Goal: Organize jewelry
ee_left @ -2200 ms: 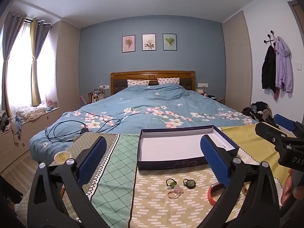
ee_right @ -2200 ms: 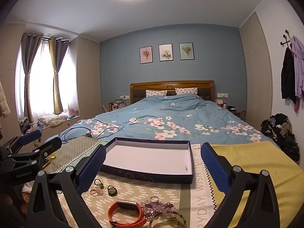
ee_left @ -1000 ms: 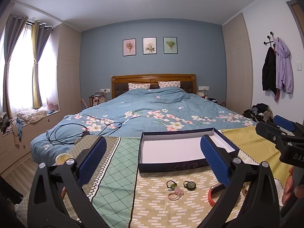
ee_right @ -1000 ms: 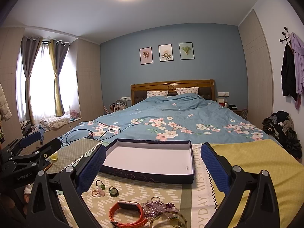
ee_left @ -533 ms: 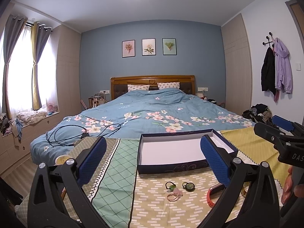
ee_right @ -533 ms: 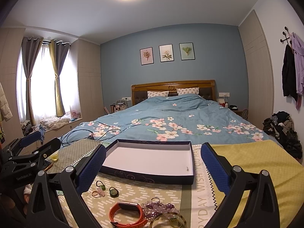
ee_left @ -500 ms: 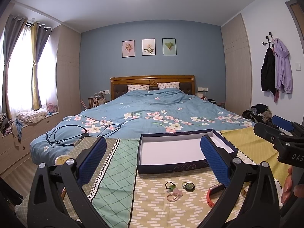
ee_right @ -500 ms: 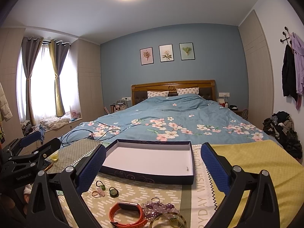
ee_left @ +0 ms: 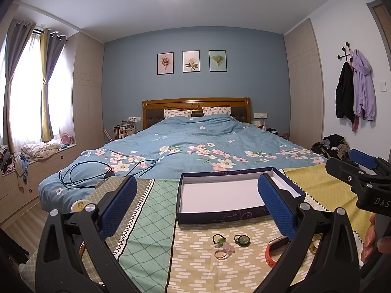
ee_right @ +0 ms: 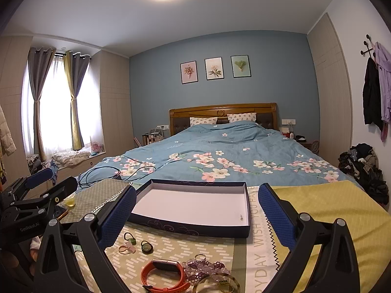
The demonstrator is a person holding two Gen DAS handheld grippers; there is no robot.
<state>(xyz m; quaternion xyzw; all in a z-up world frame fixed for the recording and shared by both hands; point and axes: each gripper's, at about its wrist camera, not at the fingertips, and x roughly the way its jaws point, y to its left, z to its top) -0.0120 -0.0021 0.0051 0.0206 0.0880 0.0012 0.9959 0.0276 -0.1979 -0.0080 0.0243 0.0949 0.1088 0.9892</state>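
An open dark-blue box with a white inside (ee_left: pixel 220 195) (ee_right: pixel 193 206) lies on the patterned cloth at the foot of the bed. In front of it lie small hair ties with green and pink charms (ee_left: pixel 221 240) (ee_right: pixel 129 240), a round green pendant (ee_left: pixel 243 240) (ee_right: pixel 146 247), an orange band (ee_left: pixel 273 247) (ee_right: pixel 163 277), purple beads (ee_right: pixel 202 267) and a gold bangle (ee_right: pixel 216 284). My left gripper (ee_left: pixel 198 205) is open and empty above the cloth. My right gripper (ee_right: pixel 195 210) is open and empty, to the right of the left one.
The bed with a blue floral cover (ee_left: pixel 195 146) stretches behind the box. A black cable (ee_left: pixel 85 173) lies on its left corner. A small yellow cup (ee_right: pixel 70 201) stands at the cloth's left edge. A yellow cloth (ee_right: pixel 330 207) covers the right side.
Both views have shifted slightly; the cameras tilted a little. The jewelry and box have not moved. Both grippers stay open.
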